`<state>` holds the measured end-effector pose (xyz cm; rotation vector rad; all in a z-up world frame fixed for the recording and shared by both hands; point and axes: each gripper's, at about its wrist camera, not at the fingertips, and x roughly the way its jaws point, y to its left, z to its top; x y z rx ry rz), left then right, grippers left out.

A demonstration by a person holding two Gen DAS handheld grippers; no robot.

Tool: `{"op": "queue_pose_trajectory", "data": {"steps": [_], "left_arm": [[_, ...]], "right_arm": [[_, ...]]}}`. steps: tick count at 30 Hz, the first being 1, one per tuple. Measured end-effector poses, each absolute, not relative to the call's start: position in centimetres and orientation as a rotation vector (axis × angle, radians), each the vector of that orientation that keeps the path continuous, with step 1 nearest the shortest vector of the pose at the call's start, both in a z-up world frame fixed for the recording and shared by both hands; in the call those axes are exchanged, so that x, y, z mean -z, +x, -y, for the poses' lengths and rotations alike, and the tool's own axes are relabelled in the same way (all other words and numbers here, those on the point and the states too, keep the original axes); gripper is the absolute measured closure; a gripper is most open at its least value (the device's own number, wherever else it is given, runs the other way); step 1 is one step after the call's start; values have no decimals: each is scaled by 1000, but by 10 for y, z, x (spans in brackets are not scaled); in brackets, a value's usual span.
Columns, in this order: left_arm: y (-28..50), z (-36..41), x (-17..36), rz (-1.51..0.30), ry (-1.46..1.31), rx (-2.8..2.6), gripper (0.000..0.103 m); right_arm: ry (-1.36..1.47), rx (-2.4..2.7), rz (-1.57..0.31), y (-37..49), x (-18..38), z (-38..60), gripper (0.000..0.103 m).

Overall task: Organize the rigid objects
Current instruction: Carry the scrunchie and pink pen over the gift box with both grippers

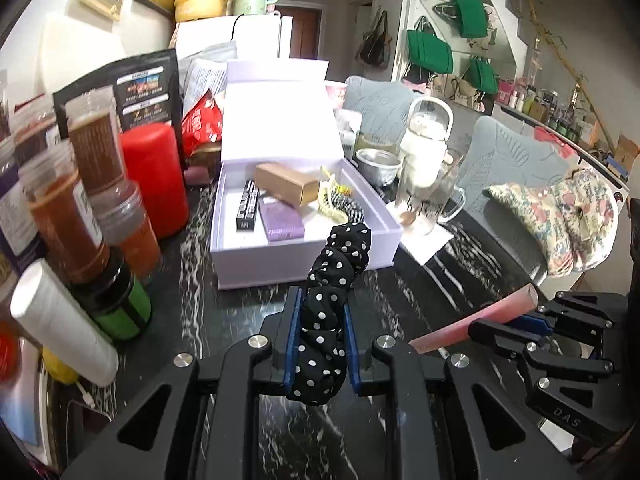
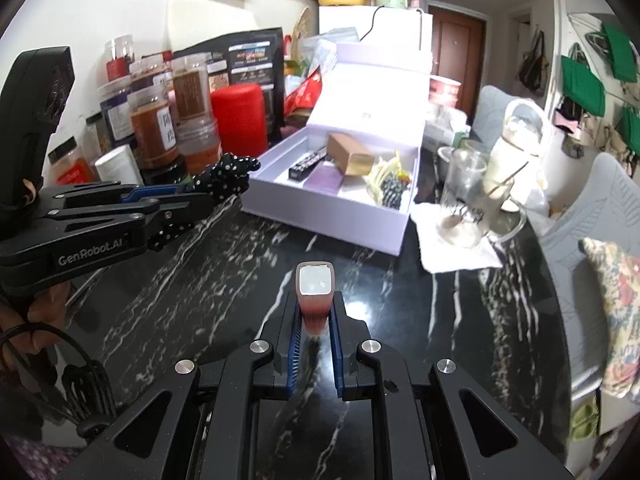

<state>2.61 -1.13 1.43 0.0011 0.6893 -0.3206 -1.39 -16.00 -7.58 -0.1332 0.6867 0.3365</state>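
My left gripper (image 1: 320,304) is shut on a black polka-dot scrunchie (image 1: 340,256), which sticks out past its fingertips above the black marble table (image 1: 240,312). My right gripper (image 2: 315,300) is shut on a pink tube (image 2: 315,280) with a square end cap. Just beyond both stands an open lilac box (image 1: 296,264) with its lid raised. Inside lie a brown carton (image 1: 286,182), a black stick box (image 1: 248,204), a purple packet (image 1: 280,220) and a striped hair clip (image 1: 344,204). In the right wrist view the left gripper (image 2: 200,196) and scrunchie (image 2: 230,174) hover left of the box (image 2: 320,220).
Spice jars (image 1: 92,148), a red canister (image 1: 154,176) and a white tube (image 1: 60,320) crowd the table's left side. A glass mug (image 2: 464,200) on a white napkin and a white bottle (image 2: 516,144) stand right of the box. Grey chairs (image 2: 592,220) line the right edge.
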Motion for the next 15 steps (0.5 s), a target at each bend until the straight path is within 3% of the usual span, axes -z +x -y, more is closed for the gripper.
{"op": "queue_pose_trajectory", "data": {"steps": [15], "left_arm": [[67, 23, -53, -612, 35, 341, 84]], "right_arm": [[-154, -310, -587, 14, 32, 169, 90]]}}
